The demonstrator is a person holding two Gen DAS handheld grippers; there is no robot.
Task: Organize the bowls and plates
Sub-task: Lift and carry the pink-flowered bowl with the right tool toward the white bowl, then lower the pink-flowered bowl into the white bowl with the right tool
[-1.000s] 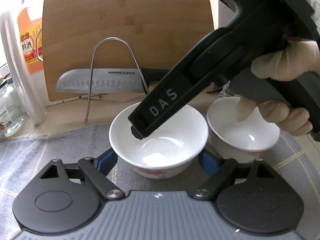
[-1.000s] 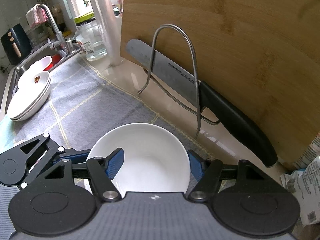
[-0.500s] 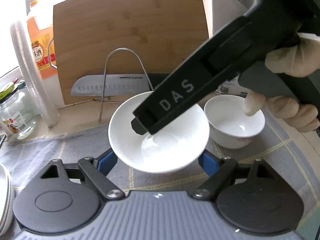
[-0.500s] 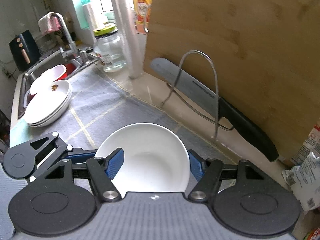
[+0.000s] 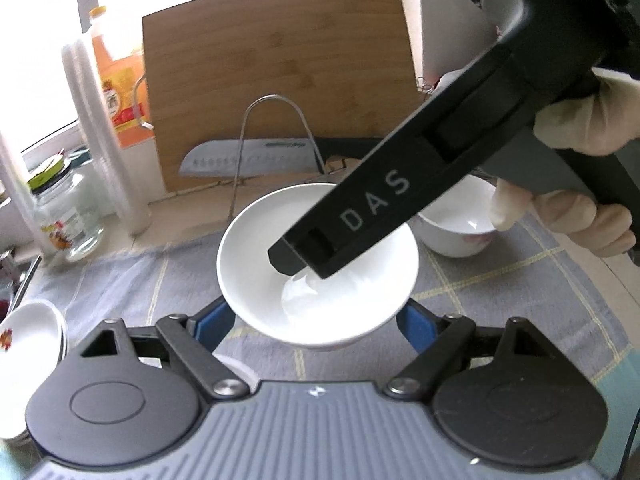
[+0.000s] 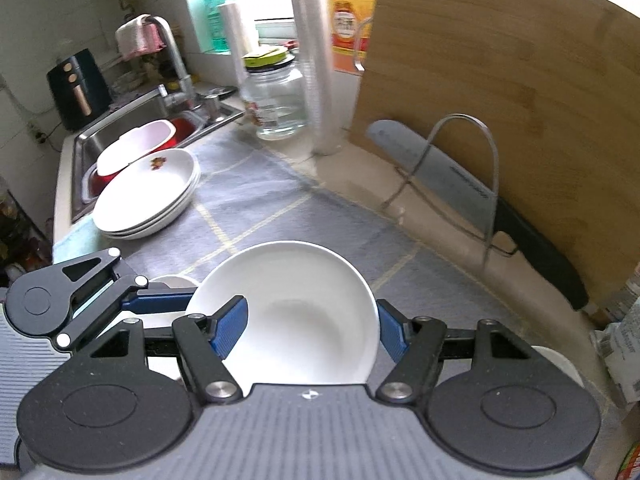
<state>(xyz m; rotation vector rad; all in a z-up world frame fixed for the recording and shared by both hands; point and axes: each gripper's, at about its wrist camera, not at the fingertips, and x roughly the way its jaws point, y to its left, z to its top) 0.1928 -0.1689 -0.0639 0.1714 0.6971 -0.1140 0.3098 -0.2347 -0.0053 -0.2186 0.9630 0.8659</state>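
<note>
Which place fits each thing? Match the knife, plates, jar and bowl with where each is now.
Things:
1. knife
2. plates
3. jar
4. bowl

Places:
a. between the fingers of the left gripper
b. stacked beside the sink
c. in the wire rack
d. next to the tall cup stack

Pairs: 1-c, 2-b, 3-d, 4-a
</note>
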